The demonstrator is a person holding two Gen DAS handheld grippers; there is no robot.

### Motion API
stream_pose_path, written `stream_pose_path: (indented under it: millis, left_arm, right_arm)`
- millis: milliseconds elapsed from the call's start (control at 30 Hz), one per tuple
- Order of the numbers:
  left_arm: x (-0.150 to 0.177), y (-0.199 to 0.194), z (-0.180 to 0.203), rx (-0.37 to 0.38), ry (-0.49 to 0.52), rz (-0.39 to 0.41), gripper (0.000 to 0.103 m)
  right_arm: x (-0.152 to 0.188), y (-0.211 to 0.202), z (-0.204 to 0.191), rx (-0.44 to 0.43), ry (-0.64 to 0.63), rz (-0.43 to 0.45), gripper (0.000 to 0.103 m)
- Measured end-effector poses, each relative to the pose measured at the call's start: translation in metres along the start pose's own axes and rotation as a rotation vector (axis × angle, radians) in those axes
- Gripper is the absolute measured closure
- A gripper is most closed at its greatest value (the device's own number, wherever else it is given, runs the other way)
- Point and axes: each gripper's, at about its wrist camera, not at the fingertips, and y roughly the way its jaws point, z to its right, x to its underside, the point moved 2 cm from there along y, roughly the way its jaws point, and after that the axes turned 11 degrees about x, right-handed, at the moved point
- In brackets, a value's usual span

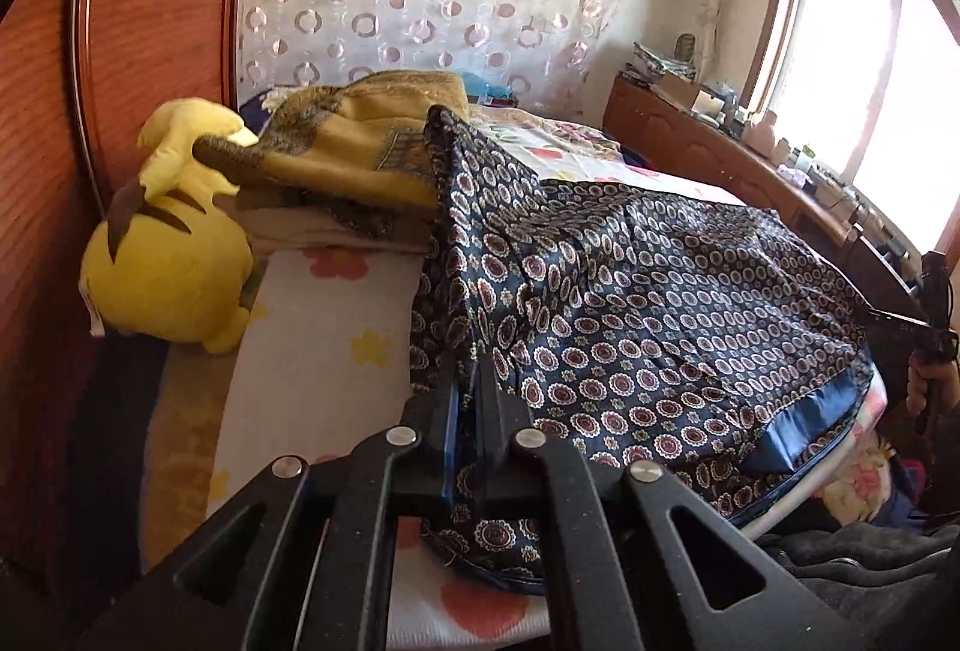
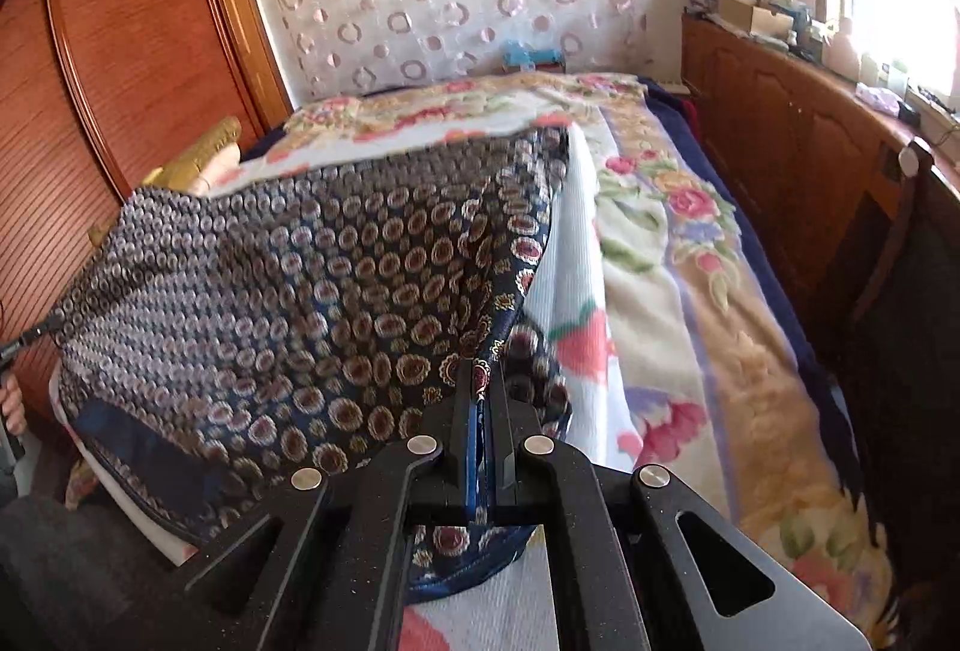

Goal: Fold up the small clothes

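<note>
The black left gripper (image 1: 474,381) and black right gripper (image 2: 480,399) each pinch an edge of the navy medallion-patterned silky garment (image 1: 648,315) above the floral-sheeted bed (image 1: 318,327).

My matt black plastic grippers, left (image 1: 474,381) and right (image 2: 483,399), pinch glossy, silky navy patterned cloth (image 1: 630,303). At nine o'clock, polished reddish wood wardrobe (image 1: 150,21); soft plush toy (image 1: 168,267).

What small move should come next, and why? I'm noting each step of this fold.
Probably carry both pinched corners forward over the garment to lay a fold. The left gripper and the right gripper are each shut on its near edge, lifting it off the bed, while the far part still lies flat.
</note>
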Motion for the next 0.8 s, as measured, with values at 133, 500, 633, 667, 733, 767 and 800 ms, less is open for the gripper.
stream_pose_path:
  millis: [133,500,633,667,733,767,800]
  left_arm:
    - [-0.005,-0.006,0.012,-0.038,0.058,0.021,0.088]
    - [-0.014,-0.007,0.032,-0.026,0.101,0.034,0.053]
    - [-0.012,0.007,0.032,-0.011,0.082,0.016,0.036]
    - [-0.012,0.012,0.033,-0.009,0.075,0.011,0.036]
    - [-0.012,0.024,0.036,-0.008,0.073,-0.015,0.036]
    - [-0.011,0.030,0.038,-0.012,0.080,-0.029,0.036]
    - [-0.011,0.036,0.041,-0.016,0.092,-0.044,0.036]
  right_arm:
    - [0.001,0.015,-0.003,0.011,-0.014,-0.028,0.102]
    - [0.014,-0.009,0.007,0.110,-0.035,0.030,0.076]
    - [0.025,0.003,0.006,0.135,-0.049,-0.006,0.076]
    - [0.028,0.006,0.006,0.129,-0.048,-0.018,0.076]
    - [0.031,0.011,0.003,0.121,-0.047,-0.036,0.076]
    - [0.031,0.014,0.001,0.118,-0.049,-0.039,0.076]
    - [0.030,0.015,-0.001,0.116,-0.050,-0.038,0.076]
